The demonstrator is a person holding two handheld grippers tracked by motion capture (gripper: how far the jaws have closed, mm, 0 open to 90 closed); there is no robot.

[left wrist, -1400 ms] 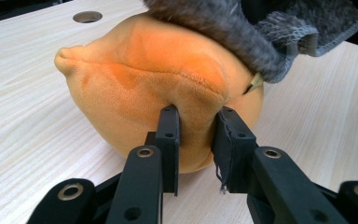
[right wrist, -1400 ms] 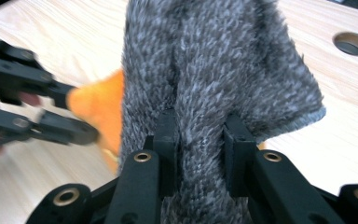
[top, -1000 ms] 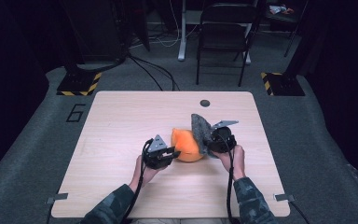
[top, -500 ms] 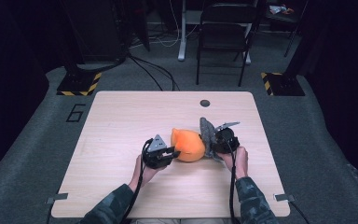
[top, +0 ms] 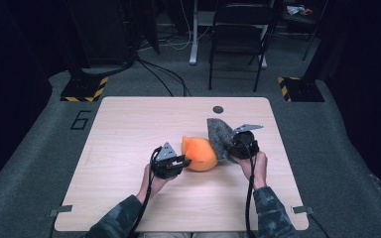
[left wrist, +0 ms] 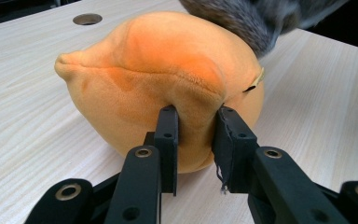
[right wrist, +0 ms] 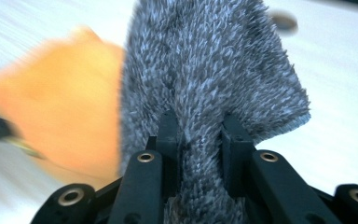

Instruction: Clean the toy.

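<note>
High view: a pale wooden table (top: 129,129) carries an orange plush toy (top: 199,153) lying a little right of the middle and nearer the person's edge than the far edge. The left gripper (top: 181,162) meets the toy's left side, with the person's left hand (top: 151,179) behind it. A grey shaggy cloth (top: 219,136) stands up against the toy's right side, rising toward the far edge. The right gripper (top: 230,148) grips the cloth low down, the right hand (top: 254,166) behind it. A small round hole (top: 218,109) sits near the far edge, right of centre.

Left gripper view: the left gripper (left wrist: 196,135) has its jaws pinching a fold of the orange plush toy (left wrist: 168,79), the fabric bulging between the pads. The toy rests on the table (left wrist: 28,102); the grey cloth (left wrist: 251,18) overhangs it at top right. The hole (left wrist: 87,19) shows at upper left.

Right gripper view: the right gripper (right wrist: 200,135) has its jaws clamped on a ridge of the grey shaggy cloth (right wrist: 214,60), which stands upright ahead. The orange toy (right wrist: 60,102), blurred, lies against the cloth's left side.
</note>
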